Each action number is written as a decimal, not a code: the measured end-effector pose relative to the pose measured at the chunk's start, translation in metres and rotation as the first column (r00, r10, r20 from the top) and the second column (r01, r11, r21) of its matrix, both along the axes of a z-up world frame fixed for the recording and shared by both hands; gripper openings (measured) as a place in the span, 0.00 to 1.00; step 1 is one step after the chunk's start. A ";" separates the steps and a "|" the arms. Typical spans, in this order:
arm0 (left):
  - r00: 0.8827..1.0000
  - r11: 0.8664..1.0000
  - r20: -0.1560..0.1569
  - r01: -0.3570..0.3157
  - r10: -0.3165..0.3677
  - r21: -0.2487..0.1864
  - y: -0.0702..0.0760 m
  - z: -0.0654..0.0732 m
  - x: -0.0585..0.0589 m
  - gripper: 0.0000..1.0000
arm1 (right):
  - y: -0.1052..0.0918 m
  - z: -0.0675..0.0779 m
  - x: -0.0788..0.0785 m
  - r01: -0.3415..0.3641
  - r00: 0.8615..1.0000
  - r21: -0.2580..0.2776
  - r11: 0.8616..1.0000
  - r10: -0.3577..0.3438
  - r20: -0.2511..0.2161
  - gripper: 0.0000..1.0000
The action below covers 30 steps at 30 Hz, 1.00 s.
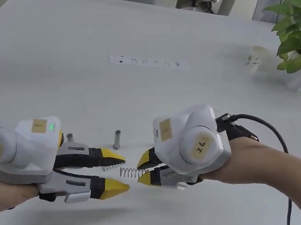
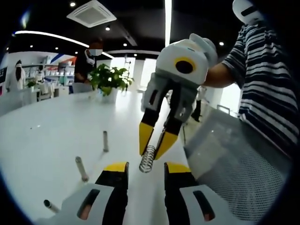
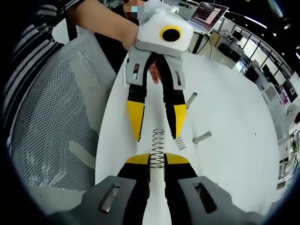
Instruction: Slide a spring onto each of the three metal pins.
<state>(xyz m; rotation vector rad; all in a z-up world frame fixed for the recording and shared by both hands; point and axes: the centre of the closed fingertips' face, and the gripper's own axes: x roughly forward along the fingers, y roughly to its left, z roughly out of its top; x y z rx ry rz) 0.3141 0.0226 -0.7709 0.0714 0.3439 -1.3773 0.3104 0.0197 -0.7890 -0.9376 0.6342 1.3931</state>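
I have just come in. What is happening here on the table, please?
A person holds a gripper in each hand over a white table. The right gripper pinches a spring between its fingers, one end sticking out toward the open left gripper. A second spring lies on the table. The pins stand nearby, bare.
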 end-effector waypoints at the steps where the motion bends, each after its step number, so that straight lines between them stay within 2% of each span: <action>1: 1.000 1.000 0.001 -0.001 0.001 -0.003 -0.001 0.001 0.001 0.21 | 0.000 0.000 0.000 -0.001 1.000 0.000 1.000 0.001 0.001 0.08; 7: 1.000 1.000 0.006 0.006 -0.006 -0.005 -0.002 0.002 0.002 0.15 | 0.003 0.004 0.000 -0.001 1.000 0.011 1.000 0.001 0.003 0.08; 9: 1.000 1.000 -0.003 0.013 -0.013 -0.003 -0.002 0.001 0.001 0.12 | 0.003 0.005 0.000 -0.001 1.000 0.015 1.000 0.001 0.003 0.08; 14: 1.000 1.000 0.008 0.010 -0.010 -0.014 -0.002 0.005 0.000 0.05 | 0.006 0.007 -0.001 -0.006 1.000 0.023 1.000 0.005 0.004 0.08; 17: 1.000 1.000 0.017 0.015 -0.015 -0.007 -0.003 0.004 -0.002 0.04 | 0.007 0.007 -0.002 -0.007 1.000 0.027 1.000 0.007 -0.002 0.08; 22: 1.000 1.000 0.007 0.020 -0.020 -0.005 -0.002 0.002 -0.003 0.04 | 0.007 0.005 -0.004 -0.013 1.000 0.025 1.000 0.013 -0.001 0.08; 30: 0.999 0.999 0.019 0.041 -0.041 -0.009 -0.004 0.003 -0.004 0.02 | 0.005 0.005 -0.004 -0.009 1.000 0.031 0.999 0.009 0.003 0.08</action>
